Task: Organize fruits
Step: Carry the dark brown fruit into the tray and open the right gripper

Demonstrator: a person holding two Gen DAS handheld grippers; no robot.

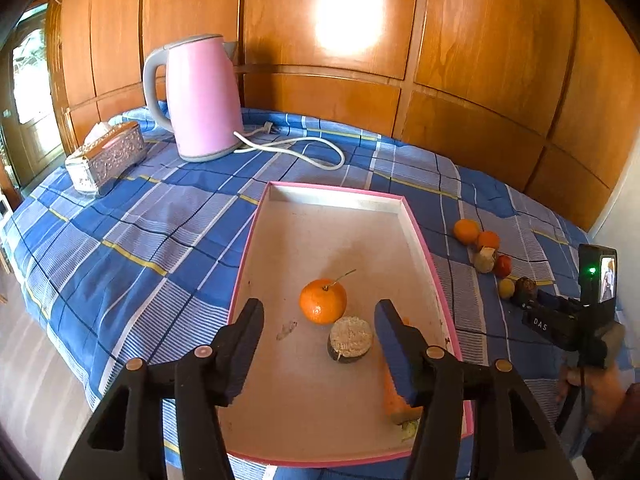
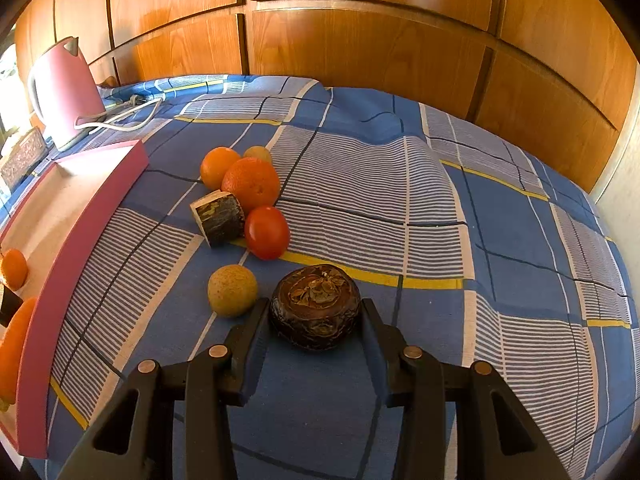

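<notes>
Gripping dark fruit, right tongs

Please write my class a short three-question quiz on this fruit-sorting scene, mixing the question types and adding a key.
1. Count: how many items share the pink-edged shallow tray with the stemmed orange mandarin?
2. Choose: the right tool is closed on which item?
A. smooth red tomato
B. dark brown wrinkled round fruit
C. yellowish round fruit
3. True or false: the left tool grips that mandarin.

Key
1. Two: a cut dark chunk and an orange carrot.
2. B
3. False. It is open and holds nothing.
</notes>
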